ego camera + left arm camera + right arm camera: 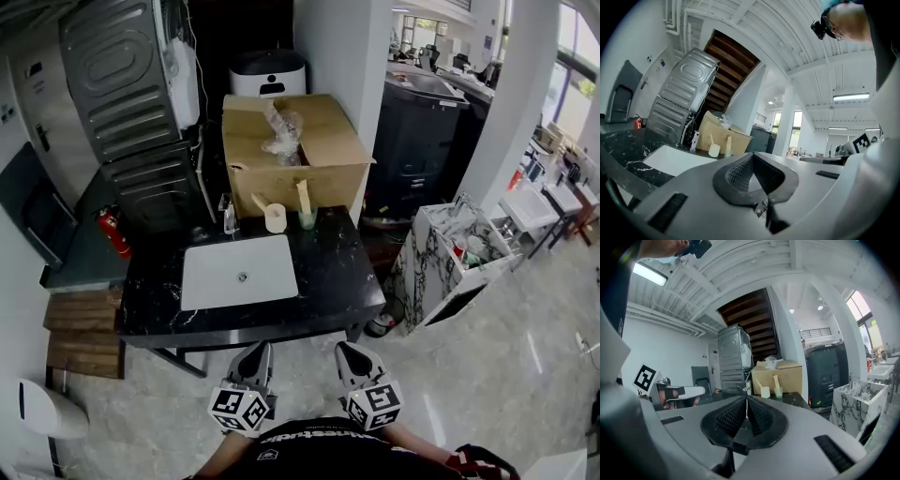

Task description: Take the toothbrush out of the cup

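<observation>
Toothbrush [303, 196] with a pale handle is seen standing nearly upright in the greenish cup [307, 221], which is placed at the far edge of the black marbled tabletop [328, 272], at about 1 o'clock from the white sink [202, 281]. A second pale handle [260, 202] is seen leaning toward 10 o'clock out of the white cup [276, 219], which is set just beside the greenish cup on its 9 o'clock side. A small clear bottle [229, 218] is placed further toward 9 o'clock along the same edge. A cardboard box [281, 178] with crumpled plastic in its open top is found at 12 o'clock, directly behind both cups.

Both grippers are held at 6 o'clock, off the near edge of the tabletop and well apart from the cups. The left gripper [255, 352] is seen with its jaws pressed together, and nothing is held between its ribbed pads. The right gripper [351, 354] is likewise closed tight on nothing, its pads meeting along a thin seam. Neither toothbrush nor either cup is touched. A red fire extinguisher [112, 231] is seen on the floor at 9 o'clock of the tabletop.
</observation>
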Demonstrator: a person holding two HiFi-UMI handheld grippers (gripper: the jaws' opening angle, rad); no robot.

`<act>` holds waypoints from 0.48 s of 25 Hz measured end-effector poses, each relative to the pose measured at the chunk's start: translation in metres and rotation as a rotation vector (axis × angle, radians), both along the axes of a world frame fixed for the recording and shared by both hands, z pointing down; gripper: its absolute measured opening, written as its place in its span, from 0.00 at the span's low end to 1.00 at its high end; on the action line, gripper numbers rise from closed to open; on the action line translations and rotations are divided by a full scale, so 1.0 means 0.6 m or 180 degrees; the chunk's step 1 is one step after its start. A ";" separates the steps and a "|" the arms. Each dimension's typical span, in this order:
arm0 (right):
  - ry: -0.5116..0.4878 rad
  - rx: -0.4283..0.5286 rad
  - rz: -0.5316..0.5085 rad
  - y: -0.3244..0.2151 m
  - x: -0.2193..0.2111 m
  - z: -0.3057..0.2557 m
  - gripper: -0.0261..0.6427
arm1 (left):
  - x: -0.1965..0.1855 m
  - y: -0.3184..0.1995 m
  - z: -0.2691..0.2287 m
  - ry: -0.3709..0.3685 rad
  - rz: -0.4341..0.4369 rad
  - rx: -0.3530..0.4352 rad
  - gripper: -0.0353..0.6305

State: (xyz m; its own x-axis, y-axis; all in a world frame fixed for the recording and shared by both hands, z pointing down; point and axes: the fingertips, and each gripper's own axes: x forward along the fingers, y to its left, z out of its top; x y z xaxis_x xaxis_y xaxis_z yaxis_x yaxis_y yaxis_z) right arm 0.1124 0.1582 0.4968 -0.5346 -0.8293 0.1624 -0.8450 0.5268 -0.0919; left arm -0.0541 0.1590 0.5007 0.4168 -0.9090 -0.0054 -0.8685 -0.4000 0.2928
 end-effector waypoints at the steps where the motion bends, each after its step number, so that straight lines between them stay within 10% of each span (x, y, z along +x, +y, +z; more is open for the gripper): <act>1: 0.0001 0.0006 0.0012 0.000 0.000 -0.001 0.10 | 0.000 0.000 0.000 0.0000 0.0007 0.0001 0.08; 12: -0.0079 -0.0005 0.0035 0.005 -0.018 -0.002 0.10 | -0.021 0.006 -0.001 0.0017 0.0023 0.0015 0.08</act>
